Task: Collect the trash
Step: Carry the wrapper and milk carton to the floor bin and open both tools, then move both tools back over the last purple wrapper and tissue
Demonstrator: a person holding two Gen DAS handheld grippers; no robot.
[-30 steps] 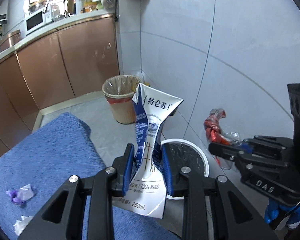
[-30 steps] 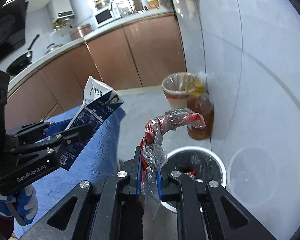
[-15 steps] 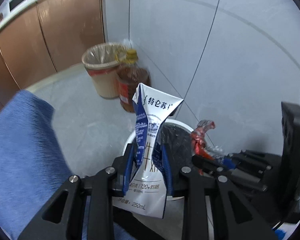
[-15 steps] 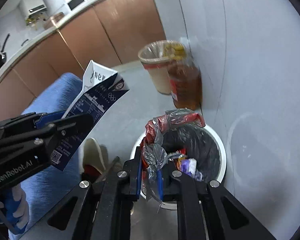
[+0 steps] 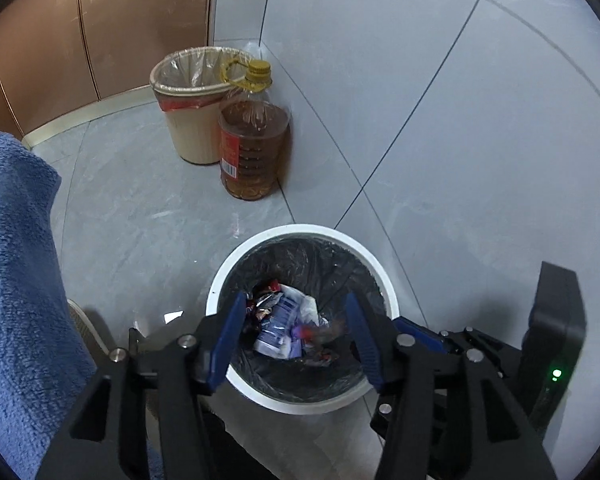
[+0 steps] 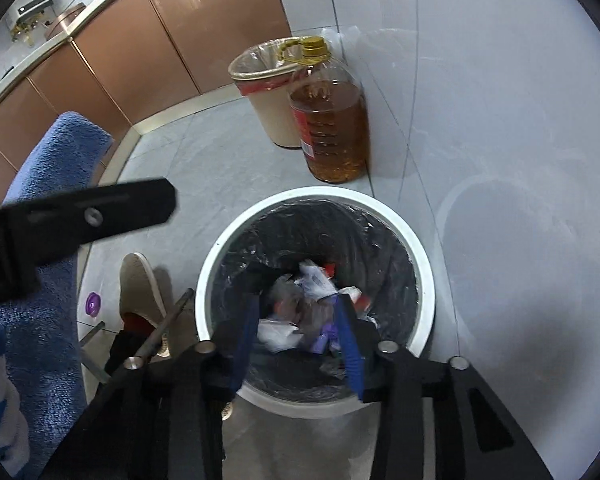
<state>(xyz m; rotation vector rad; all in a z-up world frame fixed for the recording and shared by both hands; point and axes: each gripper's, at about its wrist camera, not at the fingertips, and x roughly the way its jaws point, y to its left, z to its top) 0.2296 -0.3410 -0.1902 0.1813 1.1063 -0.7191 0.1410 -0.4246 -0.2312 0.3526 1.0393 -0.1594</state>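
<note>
Left gripper point(image 5: 296, 332) spread wide, holding nothing, above white bin point(image 5: 236, 256) lined in black, crumpled trash point(image 5: 284, 328) lying inside. Right gripper point(image 6: 298, 334) likewise gaping and empty over same bin. Farther back, beige bin point(image 5: 188, 136) touching oil jug point(image 5: 254, 152).

The floor point(image 5: 148, 208) is grey tile. The wall point(image 5: 420, 80) is pale and shiny. Brown cupboards point(image 6: 172, 40) stand under a white counter point(image 6: 60, 32).

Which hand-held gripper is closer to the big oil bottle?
Hard to tell. Left hand-held gripper and right hand-held gripper both hang open over the white bin, which stands short of the oil bottle.
</note>
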